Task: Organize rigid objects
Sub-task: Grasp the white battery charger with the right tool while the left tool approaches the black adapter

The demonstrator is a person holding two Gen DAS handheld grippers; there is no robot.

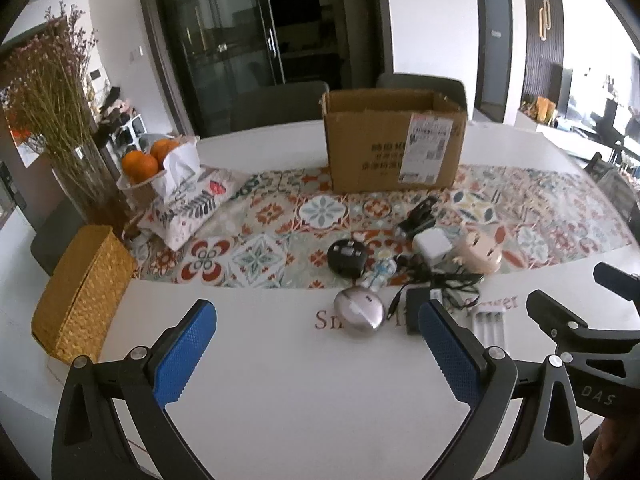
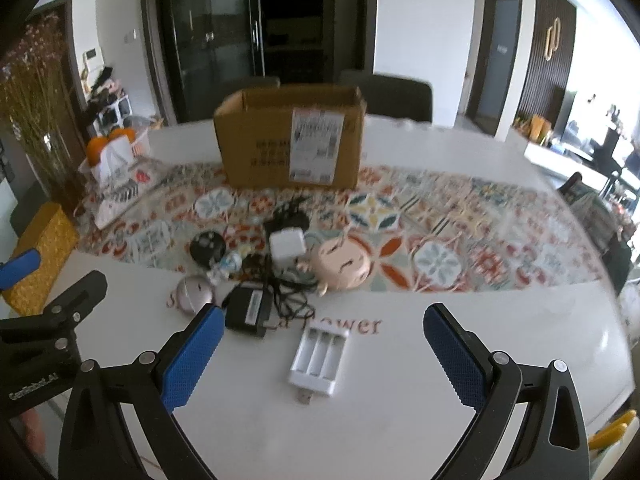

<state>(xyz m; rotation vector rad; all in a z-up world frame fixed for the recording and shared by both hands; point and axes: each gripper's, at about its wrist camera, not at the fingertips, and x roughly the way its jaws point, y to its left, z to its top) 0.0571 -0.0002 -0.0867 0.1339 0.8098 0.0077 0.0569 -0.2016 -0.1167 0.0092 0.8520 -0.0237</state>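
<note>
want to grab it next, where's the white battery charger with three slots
The white three-slot battery charger lies on the bare white table between the right gripper's open fingers, just right of the black power adapter.

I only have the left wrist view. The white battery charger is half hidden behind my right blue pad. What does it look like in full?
Observer: From the right wrist, the white battery charger lies flat with three empty slots, between the right tongs, which are open.
Operator: Any plug on it?
Observer: Yes, a USB plug sticks out of its near end.
Operator: What sits left of it?
Observer: The black adapter, label up, apart from the charger, with its cable tangled behind.
</note>
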